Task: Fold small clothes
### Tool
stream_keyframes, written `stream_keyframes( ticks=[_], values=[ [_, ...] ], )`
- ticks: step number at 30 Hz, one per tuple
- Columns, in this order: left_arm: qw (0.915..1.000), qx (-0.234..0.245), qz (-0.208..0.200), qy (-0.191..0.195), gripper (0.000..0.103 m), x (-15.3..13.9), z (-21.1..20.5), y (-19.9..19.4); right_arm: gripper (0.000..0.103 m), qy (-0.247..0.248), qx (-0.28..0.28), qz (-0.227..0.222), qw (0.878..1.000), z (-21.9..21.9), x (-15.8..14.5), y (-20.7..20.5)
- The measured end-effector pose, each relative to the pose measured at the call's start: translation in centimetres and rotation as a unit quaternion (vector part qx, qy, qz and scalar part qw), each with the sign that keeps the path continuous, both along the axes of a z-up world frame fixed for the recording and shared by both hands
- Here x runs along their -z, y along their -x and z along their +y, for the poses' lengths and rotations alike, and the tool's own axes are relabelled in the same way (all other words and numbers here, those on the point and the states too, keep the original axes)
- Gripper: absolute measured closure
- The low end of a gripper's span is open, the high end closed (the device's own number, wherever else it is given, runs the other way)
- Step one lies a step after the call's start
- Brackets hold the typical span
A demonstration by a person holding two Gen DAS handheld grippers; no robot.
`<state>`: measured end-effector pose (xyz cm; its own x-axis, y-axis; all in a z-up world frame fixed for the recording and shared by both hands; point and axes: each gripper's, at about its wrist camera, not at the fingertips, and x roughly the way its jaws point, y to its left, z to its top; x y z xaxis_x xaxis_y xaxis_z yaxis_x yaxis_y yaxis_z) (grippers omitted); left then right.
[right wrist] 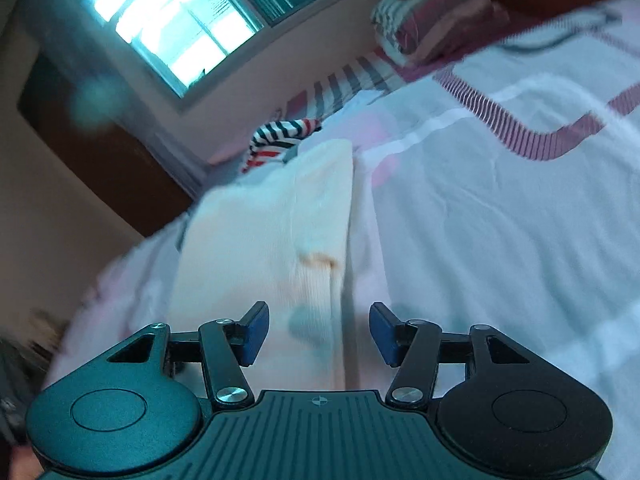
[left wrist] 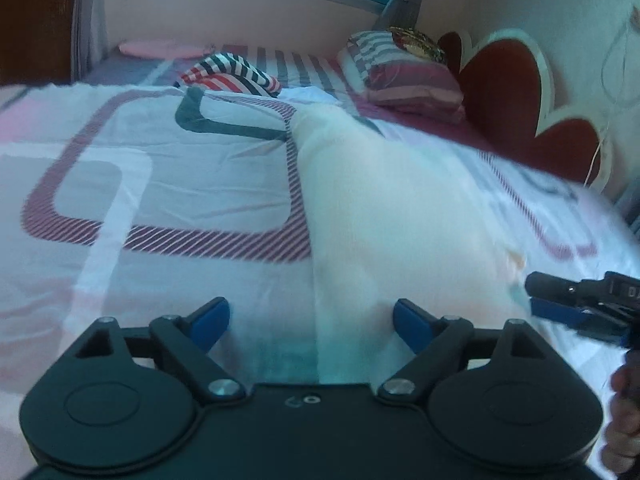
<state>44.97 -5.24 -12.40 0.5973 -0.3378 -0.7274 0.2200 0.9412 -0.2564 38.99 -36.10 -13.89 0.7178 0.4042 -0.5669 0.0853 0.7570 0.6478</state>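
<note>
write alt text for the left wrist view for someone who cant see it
The left gripper hangs open over a folded white garment lying on a patterned bedsheet, nothing between its blue pads. The right gripper reaches in from the right edge. A striped garment and folded bedding lie farther back near a red headboard.

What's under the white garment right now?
The white garment lies flat on the patterned bedsheet, whose striped pattern runs up to its edge. Whatever sheet or item sits beneath its middle is covered.
</note>
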Motion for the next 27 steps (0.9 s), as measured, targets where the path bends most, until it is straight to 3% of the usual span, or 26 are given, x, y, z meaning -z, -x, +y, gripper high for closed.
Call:
stream_keyframes(
  ticks=[3, 5, 9, 13, 17, 20, 23, 26, 27],
  values=[
    [0.9983, 0.012, 0.036, 0.044, 0.007, 0.8, 0.1, -2.4, 0.048, -0.052, 0.004, 0.010, 0.999, -1.5, 1.0, -2.3],
    [0.9974, 0.018, 0.038, 0.058, 0.007, 1.0, 0.1, -3.6, 0.048, -0.068, 0.007, 0.021, 0.997, -2.2, 1.6, -3.6],
    [0.9938, 0.028, 0.056, 0.091, 0.012, 1.5, 0.3, -5.6, 0.048, -0.098, -0.004, 0.042, 0.994, -2.9, 2.1, -5.1],
    [0.9924, 0.038, 0.066, 0.096, 0.016, 1.6, -0.3, -6.5, 0.048, -0.142, -0.015, 0.055, 0.988, -3.3, 3.0, -6.2],
    [0.9928, 0.048, 0.067, 0.087, 0.017, 1.7, -0.9, -6.8, 0.048, -0.135, -0.042, 0.061, 0.988, -2.7, 2.8, -7.3],
    [0.9904, 0.056, 0.074, 0.102, 0.018, 1.8, -1.2, -7.3, 0.048, -0.117, -0.070, 0.056, 0.989, -1.7, 2.5, -7.9],
    [0.9884, 0.066, 0.084, 0.108, 0.027, 1.8, -1.3, -7.5, 0.048, -0.088, -0.090, 0.043, 0.991, -1.2, 2.1, -7.8],
    [0.9907, 0.066, 0.080, 0.088, 0.031, 1.8, -2.2, -7.9, 0.048, -0.065, -0.095, 0.032, 0.993, -0.5, 2.0, -7.4],
    [0.9916, 0.063, 0.078, 0.081, 0.038, 1.7, -2.5, -7.8, 0.048, -0.057, -0.093, 0.033, 0.993, -0.1, 2.0, -7.6]
  ],
)
